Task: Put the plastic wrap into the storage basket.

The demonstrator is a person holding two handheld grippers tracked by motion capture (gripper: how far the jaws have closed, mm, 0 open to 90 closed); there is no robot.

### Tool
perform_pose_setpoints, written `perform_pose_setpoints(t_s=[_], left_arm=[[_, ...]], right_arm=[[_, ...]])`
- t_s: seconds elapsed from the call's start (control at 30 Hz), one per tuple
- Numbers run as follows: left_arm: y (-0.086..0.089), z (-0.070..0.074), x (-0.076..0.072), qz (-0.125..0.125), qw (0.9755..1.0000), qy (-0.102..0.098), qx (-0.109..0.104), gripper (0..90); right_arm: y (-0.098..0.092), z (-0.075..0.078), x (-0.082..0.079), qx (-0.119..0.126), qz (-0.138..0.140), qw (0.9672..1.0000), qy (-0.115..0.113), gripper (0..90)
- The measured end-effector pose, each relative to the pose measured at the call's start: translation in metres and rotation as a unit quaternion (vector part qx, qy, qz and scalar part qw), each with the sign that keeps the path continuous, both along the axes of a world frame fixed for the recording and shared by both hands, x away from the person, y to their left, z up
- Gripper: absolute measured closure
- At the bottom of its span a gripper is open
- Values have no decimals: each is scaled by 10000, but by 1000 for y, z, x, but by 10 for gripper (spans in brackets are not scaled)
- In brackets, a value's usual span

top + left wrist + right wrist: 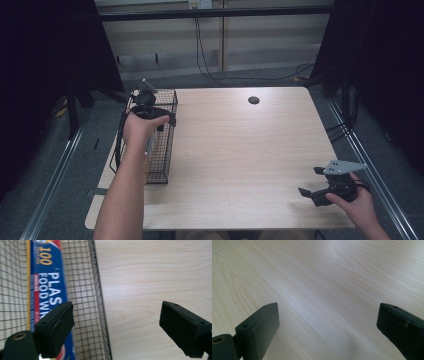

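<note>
Our left tongs [116, 325] hang wide and empty over the wire basket [96, 305]; the plastic wrap box [48, 297] lies inside, under their left jaw. We should centre before closing. Our right tongs [328, 330], wide, hover over bare surface [332, 277].

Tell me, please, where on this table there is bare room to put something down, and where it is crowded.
Most of the table is bare: the whole stretch between the wire basket at the left edge and the right gripper near the right front corner. A small dark round spot sits near the far edge. Crowded: the basket, holding a plastic wrap box, with the left gripper over it.
</note>
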State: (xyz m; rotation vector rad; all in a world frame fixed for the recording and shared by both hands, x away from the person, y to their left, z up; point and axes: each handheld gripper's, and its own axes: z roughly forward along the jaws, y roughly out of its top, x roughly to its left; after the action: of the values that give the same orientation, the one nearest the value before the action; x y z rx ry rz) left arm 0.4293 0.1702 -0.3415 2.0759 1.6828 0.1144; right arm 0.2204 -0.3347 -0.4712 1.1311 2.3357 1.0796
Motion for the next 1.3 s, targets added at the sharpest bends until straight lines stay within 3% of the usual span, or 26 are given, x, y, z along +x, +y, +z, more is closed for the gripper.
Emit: perform_pose_setpoints(t_s=[0.53,0.67,0.77,0.97,1.0,1.3], left_arm=[[-25,3,-5,-474,9980,-301,-274,68],[-30,3,-6,-541,9973,-314,-393,55],[-34,2,-7,-638,9969,-328,-318,51],[-42,0,-9,-784,9955,-326,-420,47],[-46,-1,-10,-814,9947,-304,-551,47],[-63,-7,-14,-1144,9915,-281,-546,39]], right_arm=[[0,0,0,-2,14,10000,-10,45],[0,0,0,-2,12,10000,-13,45],[1,0,0,-6,13,10000,-3,45],[1,0,1,-23,17,10000,-22,45],[1,0,0,-20,6,10000,-15,45],[0,0,0,14,11,10000,15,45]])
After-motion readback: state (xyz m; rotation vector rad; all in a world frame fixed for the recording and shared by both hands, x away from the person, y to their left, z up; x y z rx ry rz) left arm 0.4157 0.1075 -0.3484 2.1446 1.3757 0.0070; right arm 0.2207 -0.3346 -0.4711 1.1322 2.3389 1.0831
